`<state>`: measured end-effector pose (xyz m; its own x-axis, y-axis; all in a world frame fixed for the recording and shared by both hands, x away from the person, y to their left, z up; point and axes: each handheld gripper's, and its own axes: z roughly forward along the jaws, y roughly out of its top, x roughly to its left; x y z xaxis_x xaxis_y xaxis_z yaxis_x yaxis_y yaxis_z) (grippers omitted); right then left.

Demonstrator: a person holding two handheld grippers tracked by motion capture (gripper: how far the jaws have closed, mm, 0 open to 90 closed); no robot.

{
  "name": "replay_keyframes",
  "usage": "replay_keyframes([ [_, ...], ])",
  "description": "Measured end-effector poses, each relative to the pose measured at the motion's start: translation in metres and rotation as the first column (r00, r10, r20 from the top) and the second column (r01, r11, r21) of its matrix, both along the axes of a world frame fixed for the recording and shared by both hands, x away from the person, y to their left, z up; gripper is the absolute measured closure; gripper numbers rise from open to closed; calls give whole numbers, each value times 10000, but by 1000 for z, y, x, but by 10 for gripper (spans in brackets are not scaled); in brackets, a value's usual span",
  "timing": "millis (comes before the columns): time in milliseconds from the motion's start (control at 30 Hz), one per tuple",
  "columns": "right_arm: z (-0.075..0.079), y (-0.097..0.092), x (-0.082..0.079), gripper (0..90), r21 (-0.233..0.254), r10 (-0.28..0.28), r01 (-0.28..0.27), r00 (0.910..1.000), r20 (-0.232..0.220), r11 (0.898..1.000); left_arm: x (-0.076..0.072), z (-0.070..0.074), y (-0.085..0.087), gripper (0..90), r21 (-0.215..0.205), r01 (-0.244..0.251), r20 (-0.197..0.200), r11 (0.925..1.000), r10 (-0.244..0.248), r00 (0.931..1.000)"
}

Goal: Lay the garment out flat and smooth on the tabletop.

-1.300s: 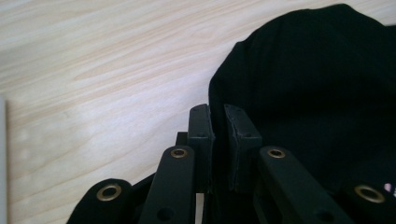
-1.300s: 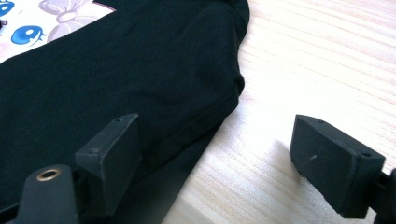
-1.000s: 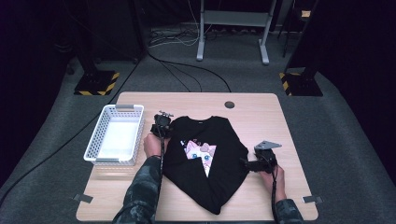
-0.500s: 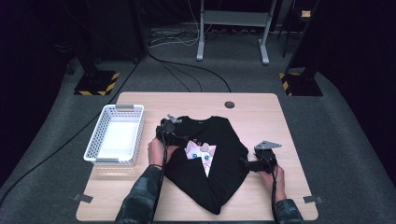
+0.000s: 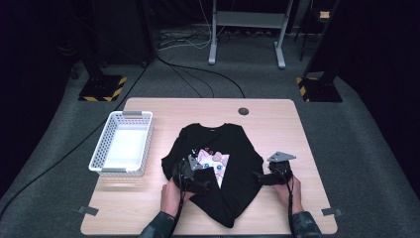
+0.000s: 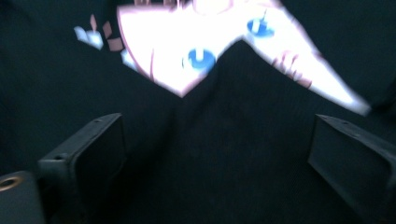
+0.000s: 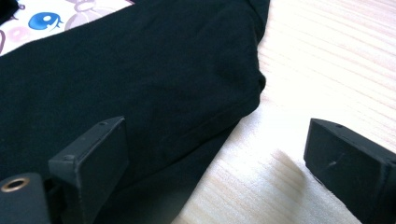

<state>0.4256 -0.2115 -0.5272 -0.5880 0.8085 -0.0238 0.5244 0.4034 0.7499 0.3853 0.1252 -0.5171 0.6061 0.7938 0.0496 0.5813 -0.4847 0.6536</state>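
At centre of the high view, the black sweatshirt (image 5: 218,168) lay on the worktop (image 5: 277,124), partly folded: left side turned in over the cat print (image 5: 214,162), lower part tapering toward the frame's bottom edge. Judged step: between folds, regrasp pending. Left gripper (image 5: 194,174) hovered over the folded cloth, fingers just opened wide, nothing between them. Right gripper (image 5: 261,177) sat at the garment's right edge, fingers also spread, straddling cloth edge and bare wood. Next move likely calls for pinching that right edge and carrying it inward. White basket (image 5: 124,144) stood at left.
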Motion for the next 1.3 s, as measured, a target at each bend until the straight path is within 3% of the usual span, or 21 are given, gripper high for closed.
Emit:
replay_keyframes([
  [67, 0, -2, 0, 59, 183, -25, 25, 10000, 19, 9998, -5, -6, 5, 25, -554, -229, 202, 9982, 241, 9995],
  [133, 1, -4, -1, 53, 351, -83, 80, 9999, 92, 9994, -8, -10, 6, 25, -828, -387, 428, 9958, 423, 9982],
  [233, 3, -6, -4, 47, 527, -314, 293, 9987, 403, 9982, -11, -12, 4, 25, -814, -521, 671, 9953, 577, 9961],
  [333, 9, 2, -9, 46, 1079, -590, 569, 9981, 164, 9925, -11, -13, 1, 24, -832, -601, 732, 9947, 662, 9951],
  [467, 15, 45, -21, 49, 756, 319, -303, 9993, -194, 9967, -10, -13, 1, 24, -847, -650, 725, 9943, 712, 9948],
  [567, 7, 73, -22, 52, -414, 620, -642, 9967, -526, 9971, -10, -13, 0, 25, -817, -704, 736, 9942, 764, 9944],
  [600, 4, 77, -19, 33, -602, 616, -656, 9960, -655, 9960, -10, -13, -1, 24, -821, -749, 730, 9938, 810, 9940],
  [633, 2, 75, -16, 31, -299, 550, -575, 9955, -772, 9979, -9, -13, -2, 25, -822, -803, 749, 9934, 865, 9934],
  [700, 1, 70, -11, 46, -172, 495, -506, 9967, -638, 9986, -7, -13, -5, 26, -783, -830, 788, 9935, 891, 9929],
  [933, 1, 60, 12, 64, -49, 225, -228, 9983, -540, 9997, 9, -12, -16, 29, -788, -804, 803, 9936, 867, 9930],
  [1000, 3, 59, 14, 71, 6, -13, 13, 9976, -697, 10000, 11, -12, -17, 28, -780, -810, 762, 9937, 870, 9933],
  [1033, 7, 59, 12, 63, 346, -118, 151, 9957, -916, 9993, 11, -12, -17, 29, -773, -812, 767, 9937, 872, 9932],
  [1067, 12, 60, 7, 79, 1008, 60, 29, 9961, -875, 9949, 10, -12, -17, 29, -771, -809, 774, 9937, 868, 9932],
  [1100, 19, 64, 0, 106, 1378, 230, -130, 9972, -706, 9904, 11, -12, -17, 29, -774, -814, 769, 9937, 873, 9932],
  [1233, 32, 84, -19, 137, 572, 552, -523, 9972, -503, 9970, 10, -12, -17, 29, -792, -853, 766, 9932, 914, 9929],
  [1300, 29, 86, -24, 152, 594, 639, -598, 9955, -694, 9964, 10, -12, -17, 30, -783, -853, 782, 9933, 914, 9927],
])
